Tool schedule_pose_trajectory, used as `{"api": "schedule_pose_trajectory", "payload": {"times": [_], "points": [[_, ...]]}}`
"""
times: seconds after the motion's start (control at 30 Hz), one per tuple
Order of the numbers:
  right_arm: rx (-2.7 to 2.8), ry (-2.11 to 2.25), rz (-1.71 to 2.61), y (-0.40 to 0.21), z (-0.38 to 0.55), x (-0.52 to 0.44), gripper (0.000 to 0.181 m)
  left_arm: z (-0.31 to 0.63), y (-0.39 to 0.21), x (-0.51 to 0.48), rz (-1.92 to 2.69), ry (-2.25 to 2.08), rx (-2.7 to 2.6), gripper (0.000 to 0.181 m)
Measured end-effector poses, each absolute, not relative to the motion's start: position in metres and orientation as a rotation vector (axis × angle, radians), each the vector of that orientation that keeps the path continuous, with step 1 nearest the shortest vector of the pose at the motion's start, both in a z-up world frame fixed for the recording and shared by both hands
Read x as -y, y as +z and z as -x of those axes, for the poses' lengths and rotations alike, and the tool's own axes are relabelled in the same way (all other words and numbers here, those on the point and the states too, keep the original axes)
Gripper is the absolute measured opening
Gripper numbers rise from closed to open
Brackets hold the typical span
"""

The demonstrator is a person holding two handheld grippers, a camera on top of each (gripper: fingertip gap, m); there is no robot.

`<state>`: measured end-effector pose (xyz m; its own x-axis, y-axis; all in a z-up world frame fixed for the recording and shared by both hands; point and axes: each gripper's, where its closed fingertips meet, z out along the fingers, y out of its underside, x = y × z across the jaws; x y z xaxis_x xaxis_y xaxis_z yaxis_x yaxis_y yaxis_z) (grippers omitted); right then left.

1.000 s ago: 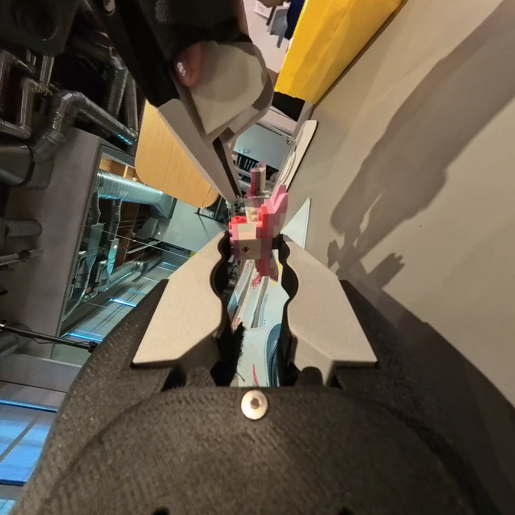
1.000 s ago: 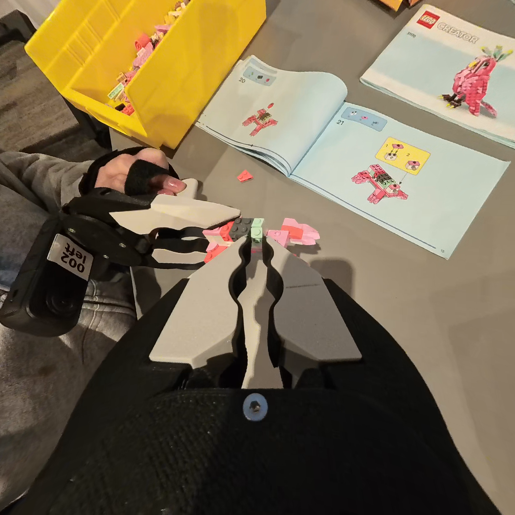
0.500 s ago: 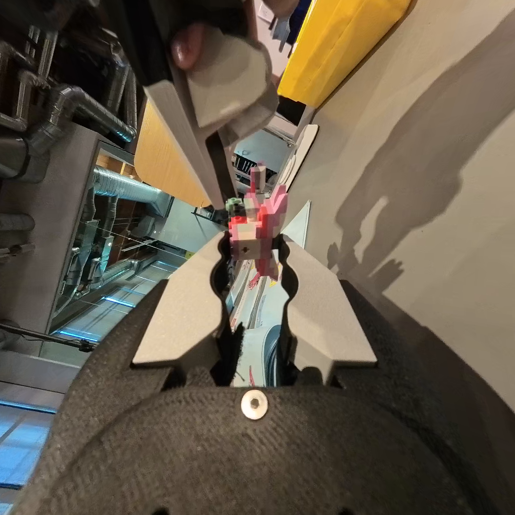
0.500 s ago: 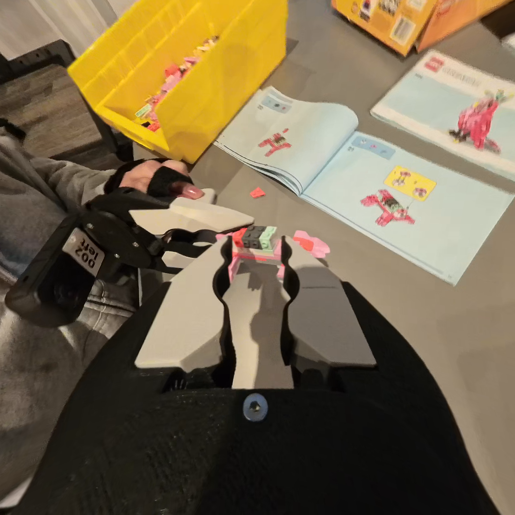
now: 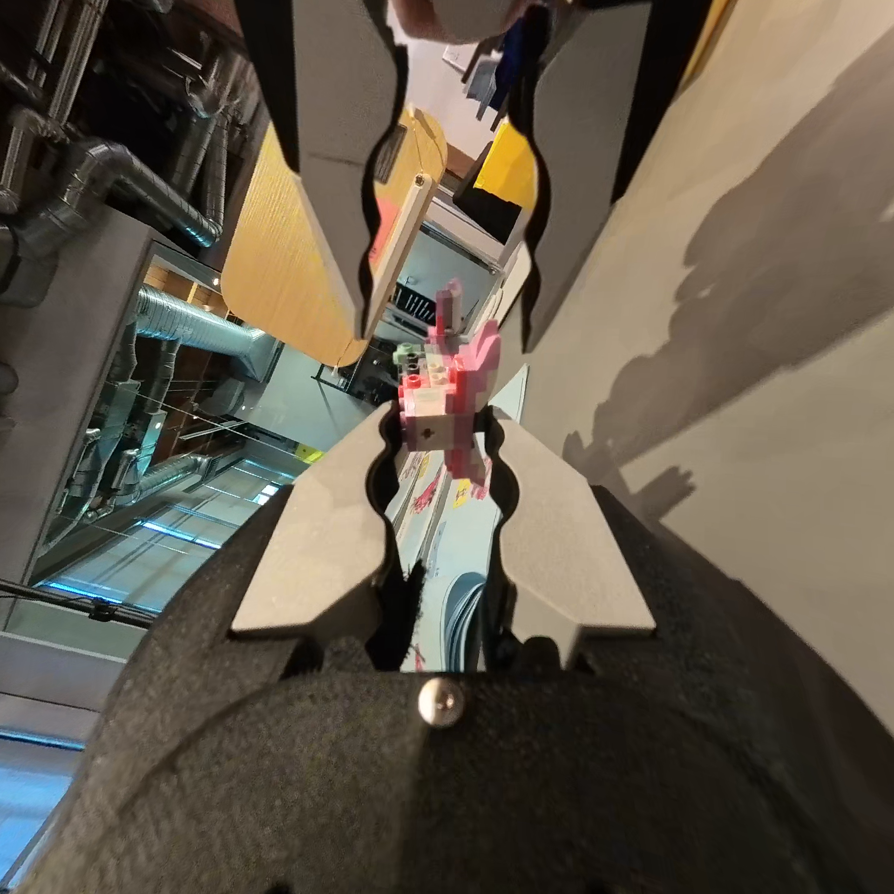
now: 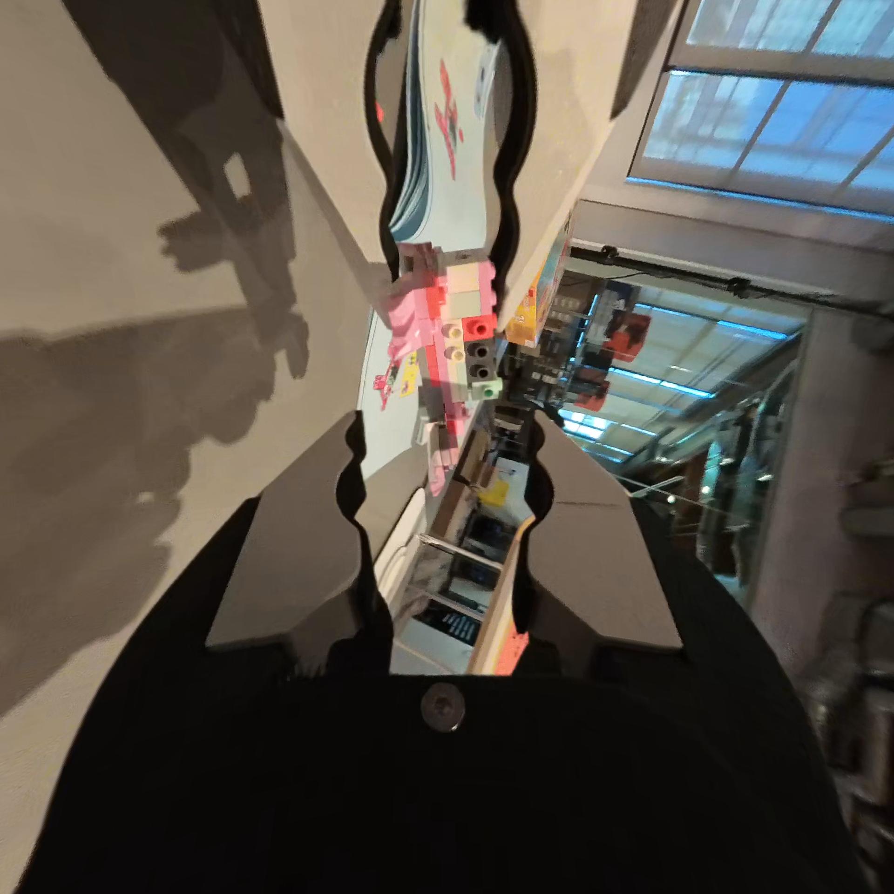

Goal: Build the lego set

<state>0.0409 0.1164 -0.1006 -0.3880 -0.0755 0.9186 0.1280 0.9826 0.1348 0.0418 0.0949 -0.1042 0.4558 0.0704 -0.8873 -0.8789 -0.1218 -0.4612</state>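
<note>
Pink lego model (image 5: 447,401) clamped in left gripper (image 5: 438,416), right gripper (image 6: 447,421) spread just beside.

Grey wavy-edged fingers (image 5: 556,522), black textured body, one silver, perhaps hex, screw (image 5: 441,714)

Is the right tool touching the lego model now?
Apart. In the right wrist view the right tool stands open, and a clear gap separates both tips from the lego model.
</note>
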Motion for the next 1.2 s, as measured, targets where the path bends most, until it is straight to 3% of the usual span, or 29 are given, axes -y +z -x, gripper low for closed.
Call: {"api": "schedule_pose_trajectory", "payload": {"times": [0.1,0.43,1.2], "points": [[1.933,-0.268,-0.032,-0.0995,-0.0383,-0.1171,0.05,-0.0445,-0.104,-0.0946,1.46,0.944,-0.761,0.033],[1.906,-0.284,-0.092,-0.0997,-0.0325,-0.1104,0.034,-0.0458,-0.1039,-0.0942,1.462,0.932,-0.761,0.032],[1.934,-0.332,-0.047,-0.1031,-0.0349,-0.1107,0.031,-0.0468,-0.1073,-0.0928,1.472,0.941,-0.791,0.032]]}}
